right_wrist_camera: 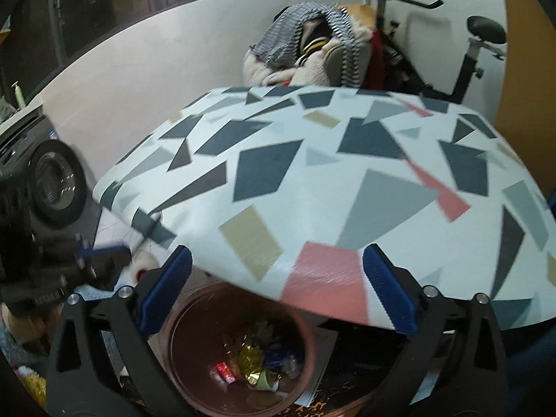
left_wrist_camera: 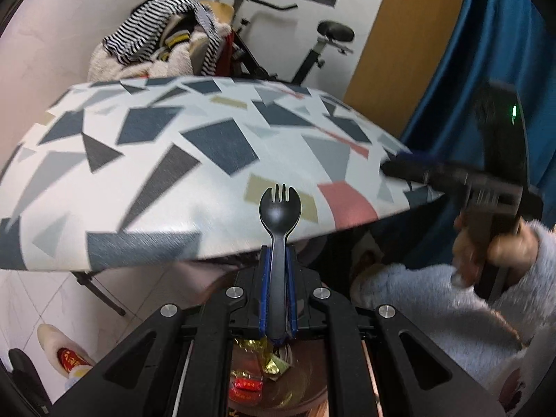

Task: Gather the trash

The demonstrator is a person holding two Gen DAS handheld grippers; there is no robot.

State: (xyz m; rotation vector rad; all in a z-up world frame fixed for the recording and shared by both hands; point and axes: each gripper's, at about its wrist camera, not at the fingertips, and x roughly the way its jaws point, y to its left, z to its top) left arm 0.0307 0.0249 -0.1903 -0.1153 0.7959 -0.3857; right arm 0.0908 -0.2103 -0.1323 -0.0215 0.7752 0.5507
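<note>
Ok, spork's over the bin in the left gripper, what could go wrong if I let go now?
The black spork stands upright between the left gripper's fingers, so it may tip and glance off the brown bin's rim. The table edge hangs partly over the bin. The frames are blurred, so a release mid-move could fling it wide.

table (right_wrist_camera: 312, 180): geometric-patterned top | floor (left_wrist_camera: 31, 299): brown bin (right_wrist_camera: 194, 375) holding wrappers (right_wrist_camera: 253, 368)

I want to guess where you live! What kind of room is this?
Probably a spare or utility room at home: an exercise bike, a washing machine and a chair heaped with clothes stand around a patterned table.
</note>
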